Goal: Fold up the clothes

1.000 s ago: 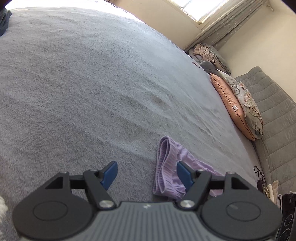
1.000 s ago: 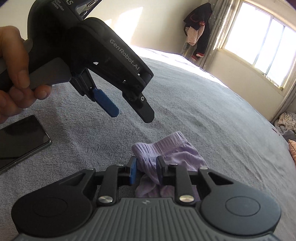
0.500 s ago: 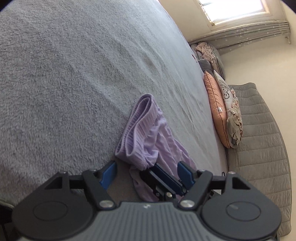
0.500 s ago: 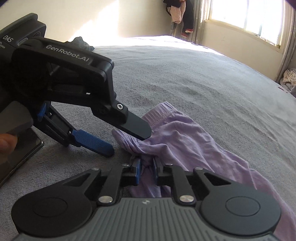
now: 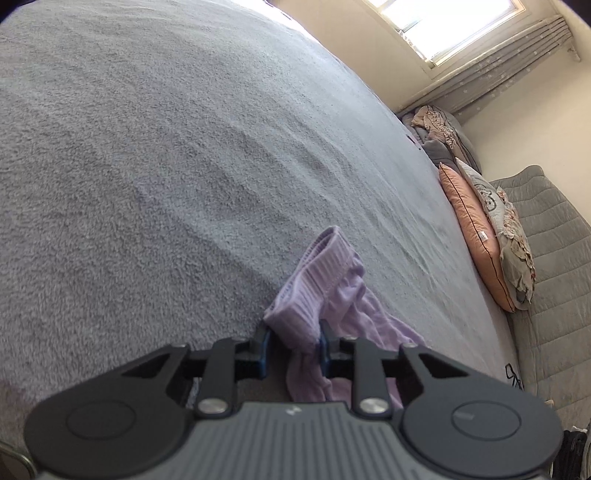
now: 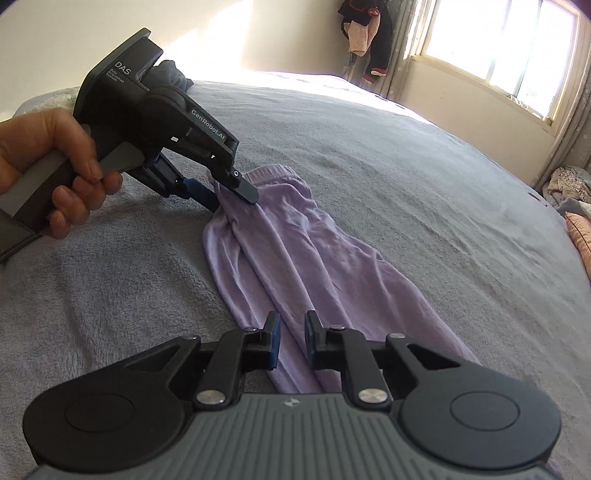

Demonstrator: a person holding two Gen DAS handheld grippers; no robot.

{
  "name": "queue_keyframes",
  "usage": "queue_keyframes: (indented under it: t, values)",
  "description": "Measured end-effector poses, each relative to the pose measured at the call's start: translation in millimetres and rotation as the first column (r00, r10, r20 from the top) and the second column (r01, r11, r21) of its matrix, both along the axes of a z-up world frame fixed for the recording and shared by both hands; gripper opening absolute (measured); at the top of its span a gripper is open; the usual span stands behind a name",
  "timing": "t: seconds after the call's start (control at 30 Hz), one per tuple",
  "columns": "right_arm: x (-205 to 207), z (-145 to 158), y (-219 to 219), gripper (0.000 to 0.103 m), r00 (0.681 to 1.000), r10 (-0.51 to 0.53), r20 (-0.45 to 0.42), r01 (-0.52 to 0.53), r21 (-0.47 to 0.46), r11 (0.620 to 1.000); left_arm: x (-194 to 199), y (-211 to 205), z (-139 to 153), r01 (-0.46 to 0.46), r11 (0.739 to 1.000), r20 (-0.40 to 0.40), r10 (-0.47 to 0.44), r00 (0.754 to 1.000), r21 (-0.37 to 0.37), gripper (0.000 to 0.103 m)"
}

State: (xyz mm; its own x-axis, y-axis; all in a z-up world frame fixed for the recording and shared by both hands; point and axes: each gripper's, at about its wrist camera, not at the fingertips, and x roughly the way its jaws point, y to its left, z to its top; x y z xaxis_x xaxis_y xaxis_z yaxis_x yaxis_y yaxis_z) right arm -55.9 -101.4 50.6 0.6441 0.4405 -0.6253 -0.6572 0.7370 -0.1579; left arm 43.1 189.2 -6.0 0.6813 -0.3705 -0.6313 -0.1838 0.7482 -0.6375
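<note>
A wide bed (image 5: 184,155) covered in a grey fleece blanket fills most of both views. Cream walls (image 6: 92,33) enclose the room. A bright window (image 6: 517,62) admits strong sunlight, with a grey curtain (image 5: 498,70) beside it. Dark clothes (image 6: 365,37) hang near the window. Pillows (image 5: 476,236) lean against a grey quilted headboard (image 5: 554,251).

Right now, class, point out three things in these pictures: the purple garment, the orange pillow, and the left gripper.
purple garment (image 6: 295,258), right wrist view, on the middle of the spread cloth.
orange pillow (image 5: 472,229), left wrist view, on its flat face.
left gripper (image 6: 229,194), right wrist view, between its fingertips, closing on the garment's waistband end.
</note>
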Motion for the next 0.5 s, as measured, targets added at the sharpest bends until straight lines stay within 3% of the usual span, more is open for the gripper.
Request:
queue_keyframes:
  t: [0.07,0.13,0.27,0.37,0.5]
  values:
    - [0.7,-3.5,-7.7,0.015,0.999,-0.033,-0.016,0.033,0.024,0.999,1.0,5.1,-0.3,-0.034,0.999,0.005,0.034,0.999,-0.004,0.017]
    - [2.1,-2.8,-5.4,0.015,1.000,-0.025,0.005,0.025,0.011,1.000,-0.9,6.3,8.6,-0.075,0.997,0.026,0.074,0.997,0.036,0.016]
    - [-4.8,2.2,0.8,0.015,0.999,0.038,0.026,-0.038,0.024,0.999,-20.3,7.9,37.9,-0.103,0.991,0.095,0.095,0.991,0.084,0.014]
    - [-14.8,2.6,8.4,0.015,0.995,0.087,0.048,-0.085,-0.027,0.996,-25.5,11.3,37.8,-0.115,0.987,0.100,0.104,0.990,0.111,0.014]
    - [-6.0,-5.7,13.1,0.015,0.996,0.069,0.056,-0.065,-0.071,0.995,-32.4,25.0,14.8,-0.194,0.981,0.020,0.194,0.981,-0.003,0.014]
